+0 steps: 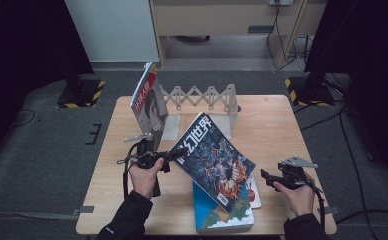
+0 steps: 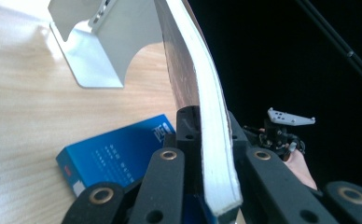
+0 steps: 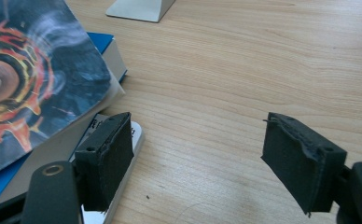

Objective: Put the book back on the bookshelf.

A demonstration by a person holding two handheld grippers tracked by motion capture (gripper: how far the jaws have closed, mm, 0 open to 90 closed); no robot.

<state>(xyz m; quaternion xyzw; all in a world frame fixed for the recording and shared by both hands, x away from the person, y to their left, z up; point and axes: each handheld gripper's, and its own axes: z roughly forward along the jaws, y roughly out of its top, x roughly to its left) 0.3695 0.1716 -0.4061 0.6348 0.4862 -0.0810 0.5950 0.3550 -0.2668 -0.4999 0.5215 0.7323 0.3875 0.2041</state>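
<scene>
One magazine (image 1: 213,159), dark-covered with large pale characters and an orange-and-yellow figure, is the thing in hand: it is up off the table, tilted, its lower right corner hanging over the books below. The left gripper (image 1: 168,159) has it by the left edge, jaws clamped tight on the pages. From the left gripper view the white page block (image 2: 216,140) runs straight up between the two black jaws, bending a little towards the top.

Under the magazine lies a blue book (image 1: 222,212) flat near the front edge of the wooden table (image 1: 277,130), and beside it a thin white booklet (image 1: 254,196) pokes out at the right.

The right gripper (image 1: 268,177) hovers low over the table to the right of this pile, its jaws standing wide apart with nothing between them. In the right gripper view one pad (image 3: 105,158) sits just over the white booklet's edge, and the other is above bare wood.

Further back, a white expanding book rack (image 1: 202,100) stands across the table. Its metal end plate (image 1: 223,122) rests on the wood, and a red-covered magazine (image 1: 147,97) leans upright at the rack's left end, well apart from the one being lifted.
</scene>
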